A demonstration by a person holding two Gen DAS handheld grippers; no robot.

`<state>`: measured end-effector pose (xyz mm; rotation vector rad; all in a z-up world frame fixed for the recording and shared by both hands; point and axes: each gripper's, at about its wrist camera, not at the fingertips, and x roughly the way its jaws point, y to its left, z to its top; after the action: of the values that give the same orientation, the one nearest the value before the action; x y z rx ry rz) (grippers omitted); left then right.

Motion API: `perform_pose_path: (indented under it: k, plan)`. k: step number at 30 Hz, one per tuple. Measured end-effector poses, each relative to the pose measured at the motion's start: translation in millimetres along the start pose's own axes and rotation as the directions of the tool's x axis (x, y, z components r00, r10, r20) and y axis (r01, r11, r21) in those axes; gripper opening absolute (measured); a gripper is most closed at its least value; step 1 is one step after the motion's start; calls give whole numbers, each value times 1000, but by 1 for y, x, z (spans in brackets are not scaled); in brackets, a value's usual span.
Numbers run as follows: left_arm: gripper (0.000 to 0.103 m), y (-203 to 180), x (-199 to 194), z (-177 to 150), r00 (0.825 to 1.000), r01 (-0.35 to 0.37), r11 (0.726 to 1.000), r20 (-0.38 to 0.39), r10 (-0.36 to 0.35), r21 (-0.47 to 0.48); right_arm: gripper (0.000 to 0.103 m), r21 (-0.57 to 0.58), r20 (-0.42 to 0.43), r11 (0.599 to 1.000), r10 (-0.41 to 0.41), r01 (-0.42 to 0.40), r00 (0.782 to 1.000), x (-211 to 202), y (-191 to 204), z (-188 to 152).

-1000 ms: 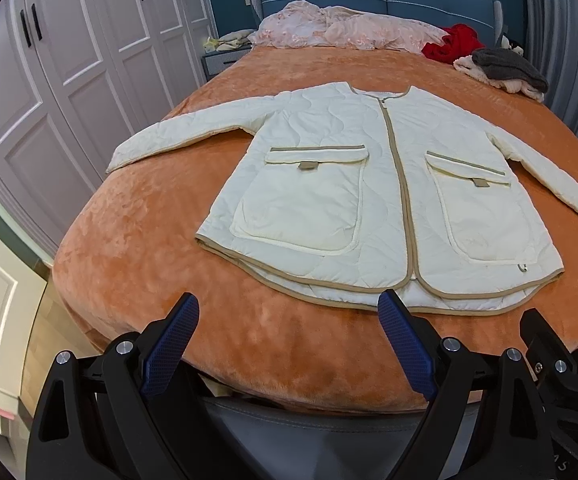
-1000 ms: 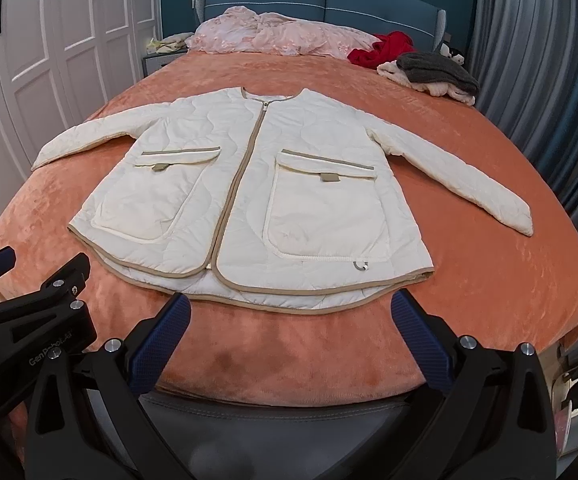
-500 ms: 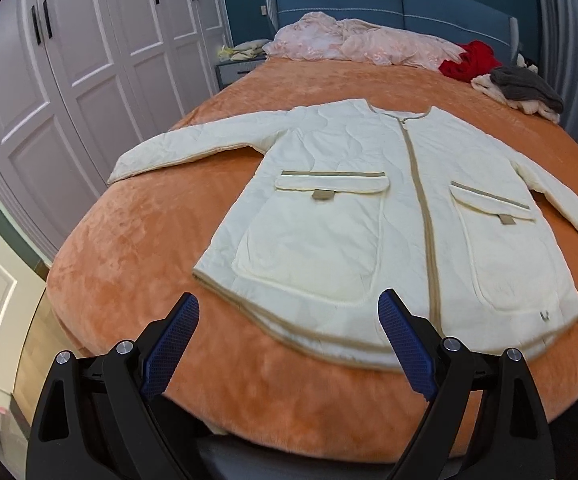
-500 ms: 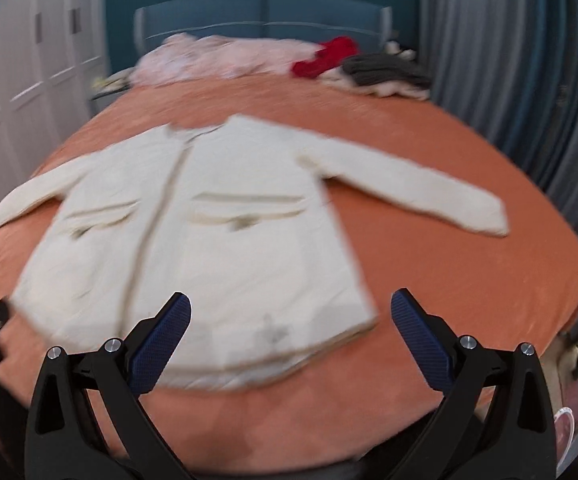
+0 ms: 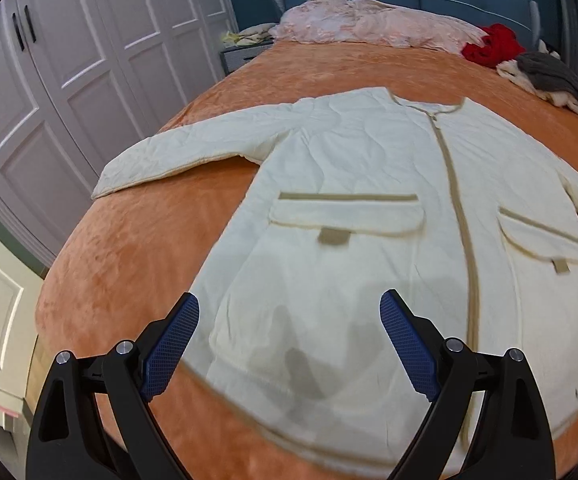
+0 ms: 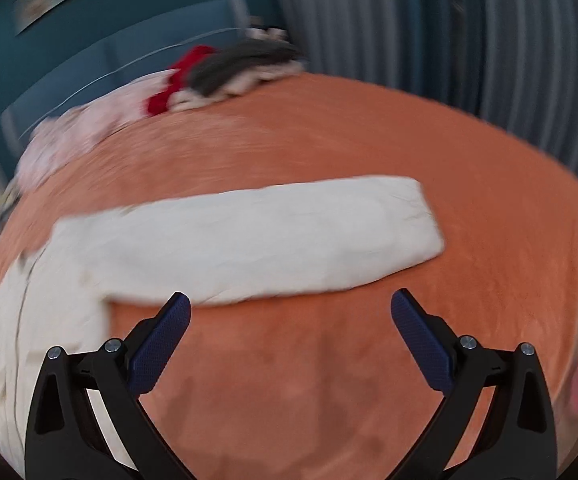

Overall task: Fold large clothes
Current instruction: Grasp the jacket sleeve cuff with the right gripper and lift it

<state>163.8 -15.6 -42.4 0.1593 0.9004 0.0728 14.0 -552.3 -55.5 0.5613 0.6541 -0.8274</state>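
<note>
- The bed (image 5: 137,264), under an orange cover, carries the cream jacket (image 5: 361,208), which lies flat, front up and zipped, both sleeves spread out.
- No fold looks made yet; this seems the approach to the first one.
- Right sleeve (image 6: 289,240) lies just ahead of the right tool (image 6: 289,320), spread wide, empty; likely next grasp near the cuff.
- Left tool (image 5: 289,320) hangs gaping, empty, over the hem.

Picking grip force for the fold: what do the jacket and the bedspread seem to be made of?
Jacket: cream quilted fabric, matte, probably lightly padded; wavy stitch lines and soft wrinkles show, tan binding along the edges. Bedspread: orange plush, velvety-looking; its nap catches light in uneven patches.
</note>
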Motion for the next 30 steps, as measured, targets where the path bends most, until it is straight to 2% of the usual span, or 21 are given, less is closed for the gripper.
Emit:
perform_pose_path:
  k: [4,7,12,14,15,16,17,19,21,24,26,28,30]
  plan:
    - [90,-3,17,10,999,-35,999,28,36,-9,98,192,-31,981,-20,26,999,39,-52,14]
    - [90,-5,30,15,998,-48,999,35,49,-10,98,308,-43,951,-20,32,999,60,-80,17]
    - [90,-5,52,17,999,-50,999,-7,50,-15,97,335,-53,941,-21,37,998,87,-86,25]
    - [90,-3,59,17,998,-55,998,-13,54,-16,92,328,-51,944,-19,35,999,92,-76,30]
    - [90,-2,60,17,998,-55,998,-12,55,-16,81,324,-53,946,-18,35,998,93,-72,32]
    - [90,0,62,17,998,-60,998,-11,60,-18,63,313,-69,950,17,5,998,99,-61,38]
    - [90,1,63,17,998,-62,998,-12,62,-20,54,304,-81,952,46,-19,996,103,-53,41]
    - [90,6,68,17,998,-65,998,-18,65,-26,26,250,-88,968,53,-29,995,106,-24,53]
    - [90,10,71,18,997,-69,997,-21,68,-32,13,198,-66,977,88,-74,994,97,6,63]
    - [90,18,75,18,997,-71,996,-27,70,-48,12,68,10,972,224,-224,975,61,81,77]
    - [90,25,78,18,997,-75,995,-29,73,-61,12,-62,29,940,336,-334,941,32,148,80]
    - [90,31,80,17,997,-71,995,-33,69,-73,12,-184,27,888,433,-421,901,5,211,73]
    - [90,37,81,16,997,-70,994,-34,67,-82,12,-307,-14,800,539,-516,842,-24,282,54]
